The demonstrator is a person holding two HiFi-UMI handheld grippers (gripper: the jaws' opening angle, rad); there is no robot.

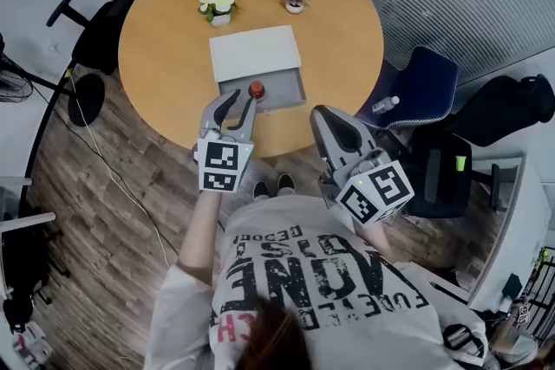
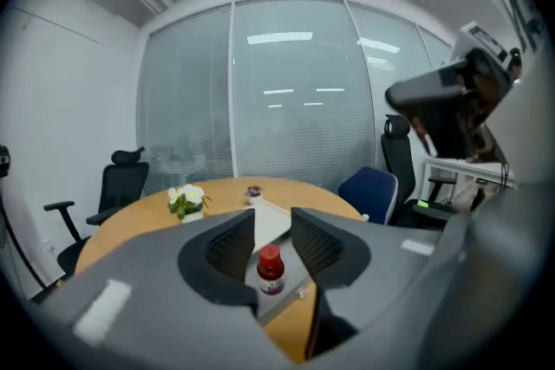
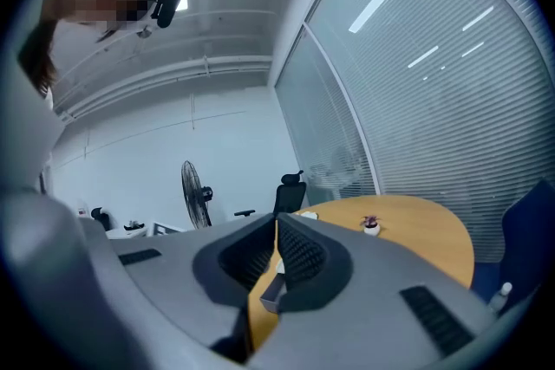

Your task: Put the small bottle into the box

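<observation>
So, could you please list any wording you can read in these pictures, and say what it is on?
No text reads with certainty.
T-shirt: large black lettering, upside down and creased, not reliably readable.
Small bottle: label too blurred to read.
Marker cube and the other cube: patterns only, no words.

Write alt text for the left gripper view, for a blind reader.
The left gripper, jaws apart, frames a small bottle with a red cap, standing untouched in an open grey box on a round wooden table. White flowers stand behind.
</observation>
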